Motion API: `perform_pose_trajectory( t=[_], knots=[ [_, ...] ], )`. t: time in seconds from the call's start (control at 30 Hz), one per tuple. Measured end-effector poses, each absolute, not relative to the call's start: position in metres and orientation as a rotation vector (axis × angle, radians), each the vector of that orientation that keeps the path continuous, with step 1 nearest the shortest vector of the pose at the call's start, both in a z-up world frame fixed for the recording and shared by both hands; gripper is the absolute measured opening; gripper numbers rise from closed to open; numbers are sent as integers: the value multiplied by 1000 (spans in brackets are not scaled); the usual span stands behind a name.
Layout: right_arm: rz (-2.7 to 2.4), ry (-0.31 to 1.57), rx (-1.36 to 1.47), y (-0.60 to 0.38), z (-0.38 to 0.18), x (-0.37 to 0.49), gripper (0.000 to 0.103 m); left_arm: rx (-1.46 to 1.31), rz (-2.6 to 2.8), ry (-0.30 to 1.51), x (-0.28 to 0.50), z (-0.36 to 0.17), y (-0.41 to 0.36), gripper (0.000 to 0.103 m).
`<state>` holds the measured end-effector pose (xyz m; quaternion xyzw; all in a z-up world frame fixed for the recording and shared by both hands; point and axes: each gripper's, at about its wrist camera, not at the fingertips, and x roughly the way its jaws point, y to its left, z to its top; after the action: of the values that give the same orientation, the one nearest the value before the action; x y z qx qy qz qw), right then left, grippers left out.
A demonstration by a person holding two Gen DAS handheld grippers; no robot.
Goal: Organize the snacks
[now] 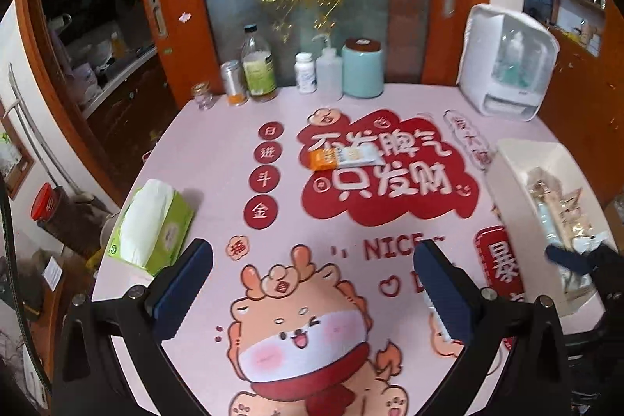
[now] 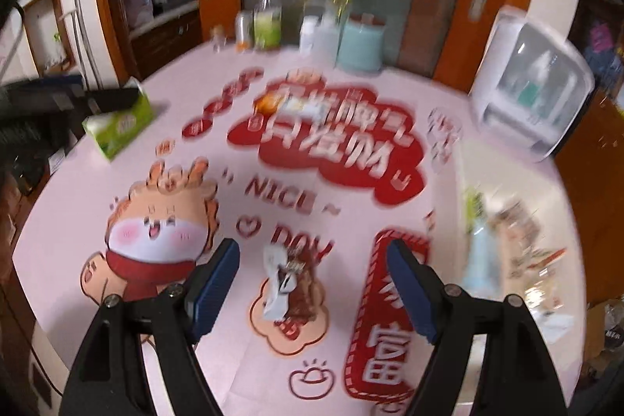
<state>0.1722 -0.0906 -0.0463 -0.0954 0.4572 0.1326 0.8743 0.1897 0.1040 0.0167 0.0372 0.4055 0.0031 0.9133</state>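
**Two snacks loose beside the bin**

We hold the right gripper spread wide, straddling the brown-and-white packet left of the white bin. Close squarely on its middle. The left gripper gapes, holding nothing; the orange bar lies farther left of the bin.

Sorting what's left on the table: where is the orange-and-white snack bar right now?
The orange-and-white snack bar lies flat mid-table on the big red sticker, ahead of the left hand-held gripper, short of the bottles along the far edge. The right wrist view shows it blurred.
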Motion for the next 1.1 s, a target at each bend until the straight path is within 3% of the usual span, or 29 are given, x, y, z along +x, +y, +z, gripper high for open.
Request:
perform_pose_trajectory(
  t=[0.37, 0.43, 0.5, 0.6, 0.8, 1.1],
  knots=[
    [317, 1180, -113, -83, -136, 196, 77, 189, -14, 863, 245, 31, 111, 102],
    [315, 1208, -104, -83, -148, 201, 71, 210, -7, 862, 249, 34, 112, 102],
    [315, 1242, -106, -81, -158, 204, 56, 209, -7, 868, 252, 33, 113, 102],
    [304, 1213, -185, -74, -157, 202, 39, 206, -15, 879, 253, 27, 115, 102],
    [285, 1199, -276, -68, -150, 205, 35, 219, -21, 903, 260, 16, 115, 102],
    [196, 1034, -203, -115, -55, 247, 35, 367, -93, 908, 298, 22, 81, 102]
  ],
)
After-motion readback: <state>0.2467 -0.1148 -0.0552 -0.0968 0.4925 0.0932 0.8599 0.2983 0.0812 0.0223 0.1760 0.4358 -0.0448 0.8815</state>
